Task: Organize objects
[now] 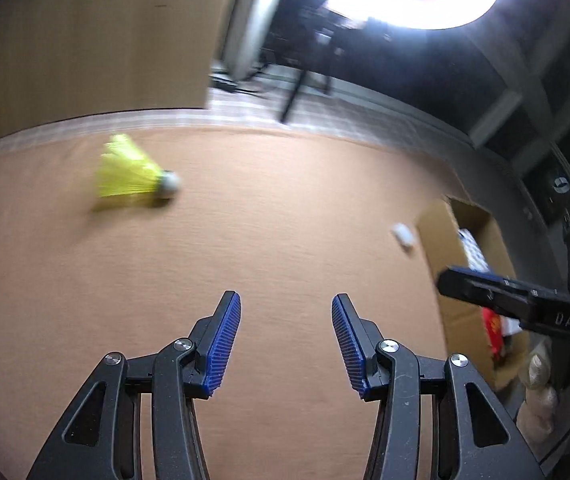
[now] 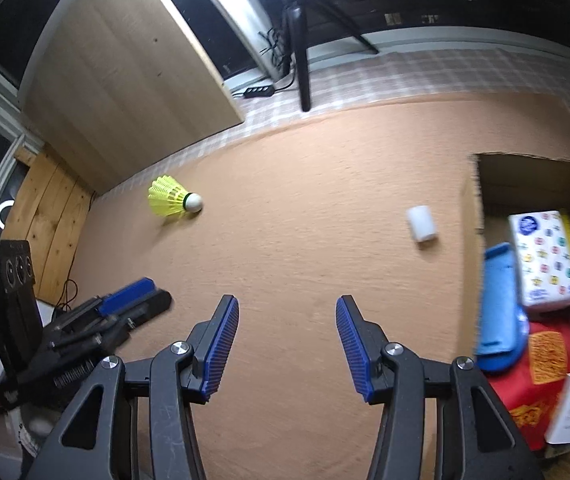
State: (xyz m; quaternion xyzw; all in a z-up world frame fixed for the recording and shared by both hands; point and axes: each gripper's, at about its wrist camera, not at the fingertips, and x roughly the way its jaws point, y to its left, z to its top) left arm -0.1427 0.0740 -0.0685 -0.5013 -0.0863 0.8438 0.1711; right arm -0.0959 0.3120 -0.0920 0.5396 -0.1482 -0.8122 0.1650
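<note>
At the far left part of the orange-brown cloth-covered bench [image 2: 293, 208], close to its far edge, lay the yellow plastic shuttlecock with a white cork nose [image 2: 174, 201]. It rested on its side, its long axis running roughly along the far edge, skirt toward the left corner and nose toward the right. From the left gripper [image 1: 286, 340] it sat ahead and off to the left [image 1: 135, 179], well apart from the jaws; from the right gripper [image 2: 287, 344] it was also ahead and left, and farther off. The left gripper looked the nearer of the two, so the shuttlecock was probably its job, with the jaws needing to swing left and close across the narrow neck beside the nose.

The left gripper's jaws stood wide, blue ribbed pads [image 1: 223, 344] facing each other with only bare cloth between them; they held and touched nothing.

Further right, the right gripper's jaws were equally wide and likewise empty over the bench. Ahead and to their right lay the small white cylinder [image 2: 422, 224], a cap or roll too small to identify, on its side just beside the left wall of the open brown cardboard box [image 2: 471, 216] at the bench's right edge. The right gripper was plainly nearer to it.

The box already held a blue plastic case [image 2: 499, 316], a white patterned packet [image 2: 545, 258] and a red printed bag [image 2: 525, 396], so it seemed the destination.
</note>
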